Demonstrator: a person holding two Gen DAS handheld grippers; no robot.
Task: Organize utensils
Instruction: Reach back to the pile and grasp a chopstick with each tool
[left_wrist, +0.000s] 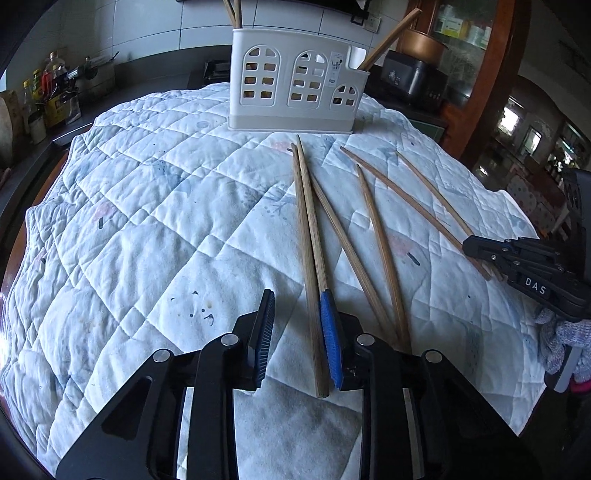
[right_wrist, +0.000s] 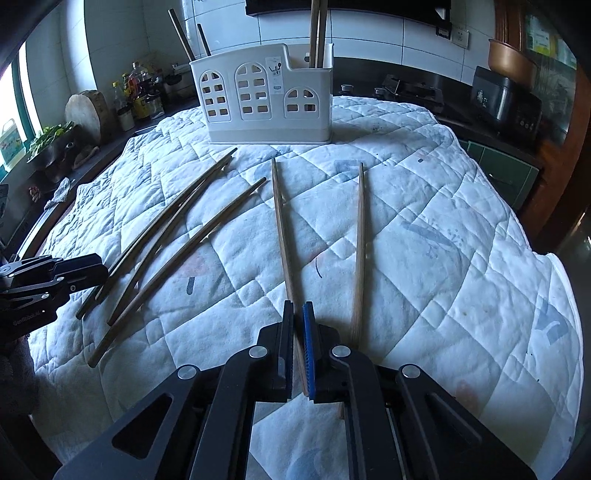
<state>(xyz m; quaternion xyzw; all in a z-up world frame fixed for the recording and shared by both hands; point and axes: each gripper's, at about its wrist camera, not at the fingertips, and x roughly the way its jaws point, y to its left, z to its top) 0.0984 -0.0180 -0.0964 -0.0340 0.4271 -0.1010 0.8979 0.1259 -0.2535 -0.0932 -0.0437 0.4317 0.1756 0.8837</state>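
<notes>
Several wooden chopsticks lie on a white quilted cloth (left_wrist: 147, 221) in front of a white utensil holder (left_wrist: 295, 85) that has a few chopsticks standing in it. My left gripper (left_wrist: 299, 306) is open, its jaws around the near end of a chopstick pair (left_wrist: 308, 229). My right gripper (right_wrist: 298, 310) is shut on one chopstick (right_wrist: 282, 229) that lies on the cloth; another chopstick (right_wrist: 360, 243) lies just to its right. The holder shows at the back in the right wrist view (right_wrist: 266, 96).
Three more chopsticks (right_wrist: 166, 236) lie left of the right gripper. Bottles (right_wrist: 136, 92) and a wooden board (right_wrist: 85, 110) stand on the counter at the back left. A dark appliance (right_wrist: 506, 99) stands at the back right. The cloth's edges drop off on both sides.
</notes>
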